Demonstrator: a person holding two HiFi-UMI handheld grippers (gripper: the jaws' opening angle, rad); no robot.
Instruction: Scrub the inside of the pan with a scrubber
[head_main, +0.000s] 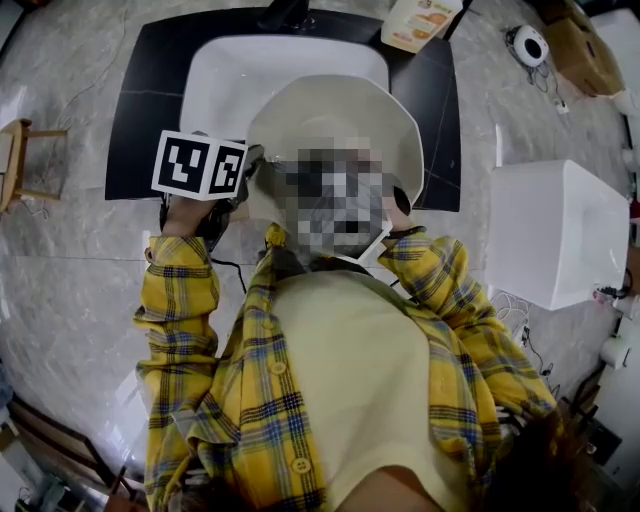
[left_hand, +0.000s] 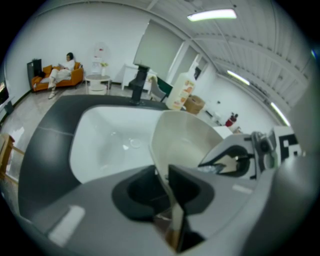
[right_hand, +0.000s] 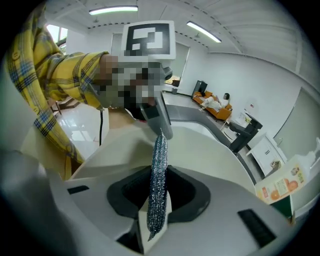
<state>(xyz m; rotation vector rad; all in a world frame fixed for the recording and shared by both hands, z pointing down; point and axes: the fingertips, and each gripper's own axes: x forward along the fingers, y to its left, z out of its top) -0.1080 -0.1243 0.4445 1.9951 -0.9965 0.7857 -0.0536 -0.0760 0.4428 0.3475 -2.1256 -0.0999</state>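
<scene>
Pinching the rim of the cream pan (left_hand: 185, 137) in the left tongs (left_hand: 167, 187), jaws pressed on its thin wall, pan tilted over the white sink (left_hand: 107, 145) just ahead of them. Clamping a silvery scrubber (right_hand: 159, 165) edge-on in the right tongs (right_hand: 156, 201), tip poking past the jaws into the pan's hollow, close to the left tongs' jaw; touching the pan or not, cannot tell. Beyond the sink, far from both tongs, an orange-labelled bottle (left_hand: 181, 92)

Grey marbled floor (head_main: 80, 270) lies under white walls (left_hand: 45, 40) and long ceiling lights (left_hand: 211, 15). An orange sofa (left_hand: 76, 75) with a seated person (left_hand: 61, 69) stands beside a round white side table (left_hand: 98, 82). A white cabinet (head_main: 555, 230) and a wooden stool (head_main: 15, 165) stand well apart.
</scene>
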